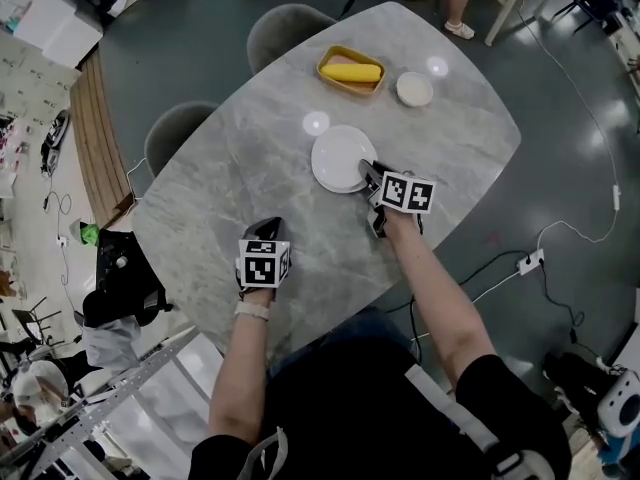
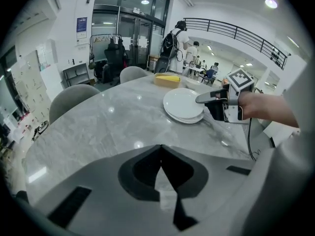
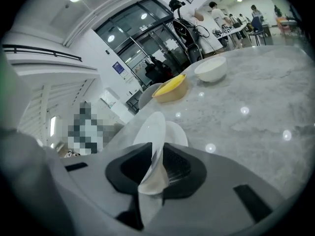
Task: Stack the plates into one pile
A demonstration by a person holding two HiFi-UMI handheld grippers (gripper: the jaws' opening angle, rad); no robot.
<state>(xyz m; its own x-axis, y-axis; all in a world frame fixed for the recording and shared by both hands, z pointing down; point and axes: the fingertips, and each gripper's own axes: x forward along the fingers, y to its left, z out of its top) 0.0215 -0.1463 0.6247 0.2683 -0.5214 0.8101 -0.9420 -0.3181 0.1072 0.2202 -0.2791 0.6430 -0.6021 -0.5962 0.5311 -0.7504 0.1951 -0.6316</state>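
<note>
Left gripper [image 1: 270,228], jaws pressed together, sits well apart from the plate pile [image 1: 338,158]; right gripper [image 1: 369,174], jaws slack, straddles its rim.

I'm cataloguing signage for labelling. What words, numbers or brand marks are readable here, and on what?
No text is readable.
Blue wall poster: print too small.
Papers on wall: blurred.
Two marker cubes: square patterns only, no letters.

Plates [image 1: 336,156]: near rim covered by right tongs [image 1: 371,175]; number in pile indistinct | right gripper view: plate rim's lower part hidden by tongs' body | people [image 1: 461,10]: cut off above legs by top edge
</note>
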